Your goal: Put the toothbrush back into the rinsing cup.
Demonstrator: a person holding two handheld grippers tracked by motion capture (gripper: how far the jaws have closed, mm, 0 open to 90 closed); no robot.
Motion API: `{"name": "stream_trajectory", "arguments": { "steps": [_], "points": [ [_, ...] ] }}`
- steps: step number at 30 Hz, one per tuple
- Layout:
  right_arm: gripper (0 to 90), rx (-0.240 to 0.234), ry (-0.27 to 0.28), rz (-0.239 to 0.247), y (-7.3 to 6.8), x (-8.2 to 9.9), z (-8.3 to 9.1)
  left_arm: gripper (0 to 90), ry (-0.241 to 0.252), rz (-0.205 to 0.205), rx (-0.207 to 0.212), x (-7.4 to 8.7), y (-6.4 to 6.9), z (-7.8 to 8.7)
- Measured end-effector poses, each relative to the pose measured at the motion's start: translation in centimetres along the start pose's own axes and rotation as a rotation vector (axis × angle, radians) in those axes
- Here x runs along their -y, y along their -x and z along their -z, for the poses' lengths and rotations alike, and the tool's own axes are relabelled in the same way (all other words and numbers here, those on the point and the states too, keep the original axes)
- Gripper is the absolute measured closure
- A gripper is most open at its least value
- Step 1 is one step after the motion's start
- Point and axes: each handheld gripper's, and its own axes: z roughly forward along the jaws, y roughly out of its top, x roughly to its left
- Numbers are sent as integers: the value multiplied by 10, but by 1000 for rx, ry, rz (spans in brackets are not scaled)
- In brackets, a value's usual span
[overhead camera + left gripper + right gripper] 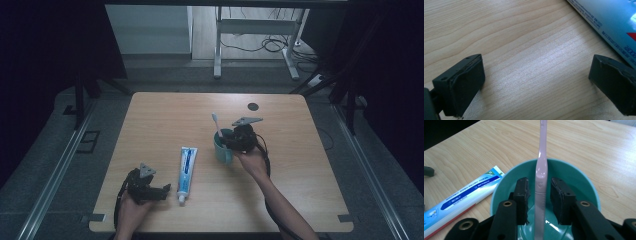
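Right gripper view: my right gripper jaws stand apart beside the toothbrush in the cup; I withdraw straight upward, left gripper jaws apart.

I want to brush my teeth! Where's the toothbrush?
The toothbrush stands in the teal cup, between the right gripper's open jaws; in the high view, right of the toothpaste.
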Motion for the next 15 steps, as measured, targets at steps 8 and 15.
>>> {"name": "stream_trajectory", "arguments": {
  "steps": [8, 15],
  "points": [
    [526, -3, -7, 47, -5, -8, 13, 5, 0, -6, 1, 0, 0, 0],
    [403, -18, -18, 52, -8, -12, 26, 5, 0, -8, 1, 0, -1, 0]
  ]
}}
